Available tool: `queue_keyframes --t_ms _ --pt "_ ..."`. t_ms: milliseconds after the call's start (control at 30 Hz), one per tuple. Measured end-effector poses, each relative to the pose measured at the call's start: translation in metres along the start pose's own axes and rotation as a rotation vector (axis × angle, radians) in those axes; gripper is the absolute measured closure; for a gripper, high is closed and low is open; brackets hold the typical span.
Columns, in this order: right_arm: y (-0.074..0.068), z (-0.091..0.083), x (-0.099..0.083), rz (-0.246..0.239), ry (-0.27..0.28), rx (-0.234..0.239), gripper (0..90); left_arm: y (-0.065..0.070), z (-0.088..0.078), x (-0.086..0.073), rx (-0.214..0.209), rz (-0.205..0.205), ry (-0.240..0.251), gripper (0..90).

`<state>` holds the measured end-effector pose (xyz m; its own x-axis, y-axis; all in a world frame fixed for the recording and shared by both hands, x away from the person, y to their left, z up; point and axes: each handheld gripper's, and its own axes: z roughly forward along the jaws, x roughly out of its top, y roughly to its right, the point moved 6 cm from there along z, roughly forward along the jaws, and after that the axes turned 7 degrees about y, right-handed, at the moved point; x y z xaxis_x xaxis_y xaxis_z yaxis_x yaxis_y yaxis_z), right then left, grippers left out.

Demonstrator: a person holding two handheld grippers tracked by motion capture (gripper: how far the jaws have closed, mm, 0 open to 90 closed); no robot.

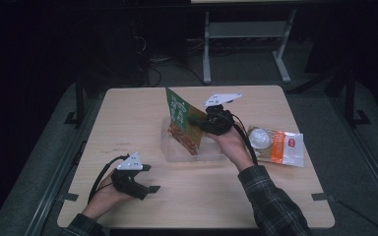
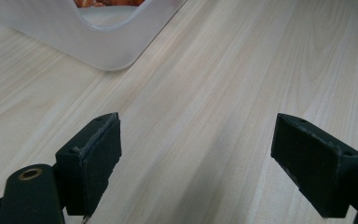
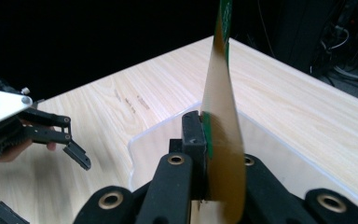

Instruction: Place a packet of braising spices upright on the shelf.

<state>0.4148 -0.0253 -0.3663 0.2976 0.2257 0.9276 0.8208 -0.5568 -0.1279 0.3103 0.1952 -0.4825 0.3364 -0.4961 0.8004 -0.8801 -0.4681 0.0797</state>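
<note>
A green and orange snack packet (image 1: 181,121) stands on edge over a clear plastic tray (image 1: 169,148) at the table's middle. My right gripper (image 1: 197,119) is shut on the packet's right side; in the right gripper view the thin packet (image 3: 221,135) is pinched between the black jaws above the tray (image 3: 154,135). My left gripper (image 1: 147,178) rests near the table's front left, open with nothing between its pads (image 2: 95,158). The tray's corner (image 2: 107,51) lies ahead of it in the left gripper view.
A white and orange bag (image 1: 281,146) with a round white item lies on the table's right side. Light wooden tabletop (image 1: 128,113) surrounds the tray. Dark floor, cables and a desk frame (image 1: 246,44) lie beyond the far edge.
</note>
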Motion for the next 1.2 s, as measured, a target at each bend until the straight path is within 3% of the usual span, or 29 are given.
queue_keyframes --t_ms 133,367,500,833,1200 --pt "-0.001 0.002 0.0 0.003 0.005 0.006 85.5 -0.001 0.0 0.0 0.003 0.003 -0.001 15.7" --pt "-0.005 -0.004 -0.002 -0.036 -0.025 -0.02 57.7 -0.002 0.002 -0.001 -0.001 -0.008 -0.001 15.7" --pt "-0.008 -0.018 -0.004 -0.029 -0.013 -0.015 48.6 -0.002 0.003 0.0 0.007 -0.018 0.008 15.6" --pt "-0.007 -0.059 -0.025 -0.028 -0.005 -0.01 44.0 -0.002 0.003 -0.001 0.015 -0.008 0.002 15.4" --pt "-0.011 -0.091 -0.053 -0.041 -0.009 -0.011 43.7 -0.001 0.004 0.0 0.012 -0.006 0.015 15.4"
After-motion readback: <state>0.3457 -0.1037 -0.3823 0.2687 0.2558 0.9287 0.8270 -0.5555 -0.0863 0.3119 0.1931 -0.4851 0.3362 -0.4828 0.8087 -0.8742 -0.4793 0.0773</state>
